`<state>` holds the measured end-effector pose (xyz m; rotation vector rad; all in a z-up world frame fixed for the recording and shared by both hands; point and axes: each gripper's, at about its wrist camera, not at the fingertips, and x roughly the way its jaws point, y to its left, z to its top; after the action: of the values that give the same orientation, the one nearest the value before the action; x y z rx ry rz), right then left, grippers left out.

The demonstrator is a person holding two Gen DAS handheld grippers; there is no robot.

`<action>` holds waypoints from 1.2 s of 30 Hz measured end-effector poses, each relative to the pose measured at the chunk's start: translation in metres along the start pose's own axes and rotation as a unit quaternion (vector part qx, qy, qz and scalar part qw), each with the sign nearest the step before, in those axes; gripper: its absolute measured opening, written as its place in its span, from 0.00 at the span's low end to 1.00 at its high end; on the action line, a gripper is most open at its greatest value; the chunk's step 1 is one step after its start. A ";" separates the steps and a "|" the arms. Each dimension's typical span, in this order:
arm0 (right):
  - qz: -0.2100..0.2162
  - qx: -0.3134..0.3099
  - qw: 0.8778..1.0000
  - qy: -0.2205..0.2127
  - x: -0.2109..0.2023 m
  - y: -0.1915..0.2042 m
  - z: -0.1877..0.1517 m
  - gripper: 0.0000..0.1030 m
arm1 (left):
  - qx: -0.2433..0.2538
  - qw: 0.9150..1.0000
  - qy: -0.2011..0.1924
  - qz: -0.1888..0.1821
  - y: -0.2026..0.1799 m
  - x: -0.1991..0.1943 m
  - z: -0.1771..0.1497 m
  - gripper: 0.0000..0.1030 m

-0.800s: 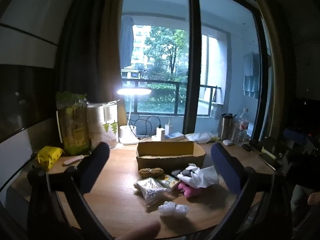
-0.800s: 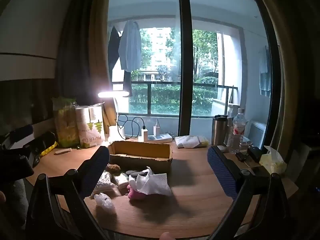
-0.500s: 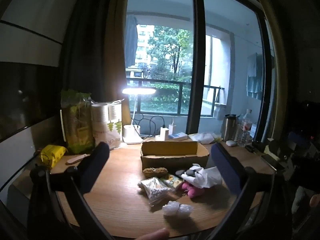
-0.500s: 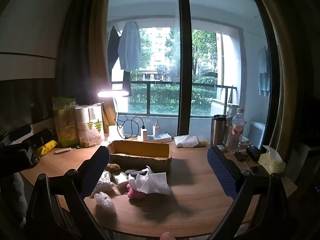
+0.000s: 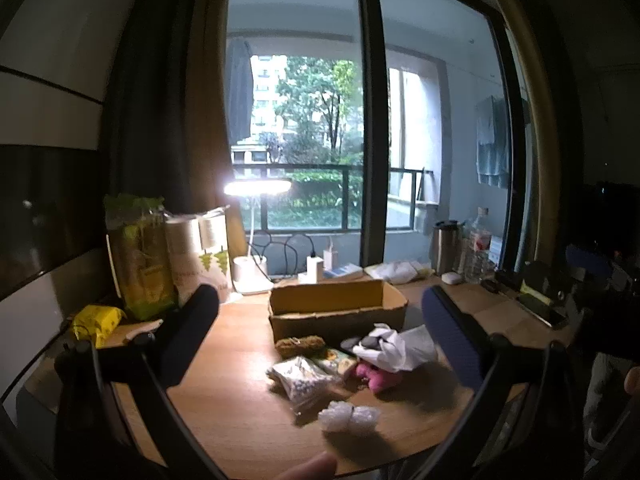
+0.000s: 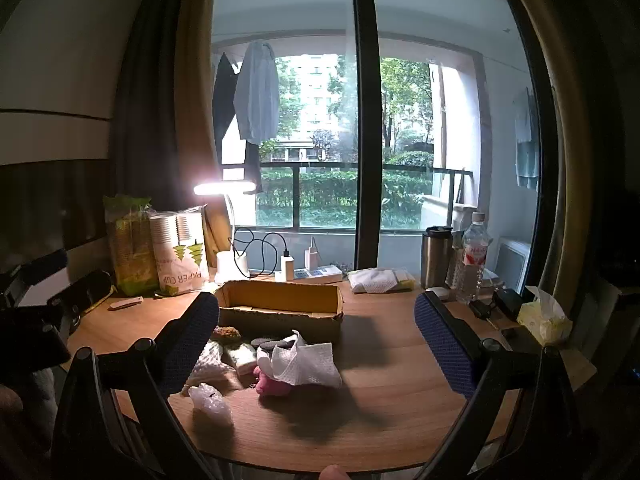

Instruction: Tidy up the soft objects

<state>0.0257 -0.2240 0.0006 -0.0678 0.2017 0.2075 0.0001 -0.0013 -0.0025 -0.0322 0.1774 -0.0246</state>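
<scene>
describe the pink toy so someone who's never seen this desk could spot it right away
Find the open cardboard box in the middle of the wooden desk, in front of the window. A small pile of soft things lies just in front of it, on the near side. The pink toy sits at the pile's right end, half covered by a white tissue, and is the only pink thing there.

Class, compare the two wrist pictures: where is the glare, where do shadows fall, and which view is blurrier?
Both views: the desk lamp blows out to white glare and straight frames bow. Right wrist view: sharp, the white tissue shadowing the table. Left wrist view: softer, the clear plastic bundle smeared.
</scene>
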 end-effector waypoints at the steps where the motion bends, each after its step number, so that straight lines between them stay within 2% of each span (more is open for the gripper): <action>1: 0.000 0.000 1.000 0.000 0.000 0.000 0.000 0.97 | 0.000 1.000 0.002 0.001 0.000 0.001 0.000 0.99; 15: 0.003 0.002 1.000 0.002 -0.001 0.000 -0.003 0.97 | -0.041 0.999 0.014 -0.017 0.010 0.001 -0.003 0.99; 36: 0.004 0.003 1.000 0.005 0.000 0.001 -0.005 0.97 | -0.049 0.998 0.018 -0.022 0.009 0.001 -0.002 0.99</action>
<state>0.0245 -0.2236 -0.0047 -0.0625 0.2125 0.2149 0.0008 0.0072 -0.0052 -0.1327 0.2129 -0.0608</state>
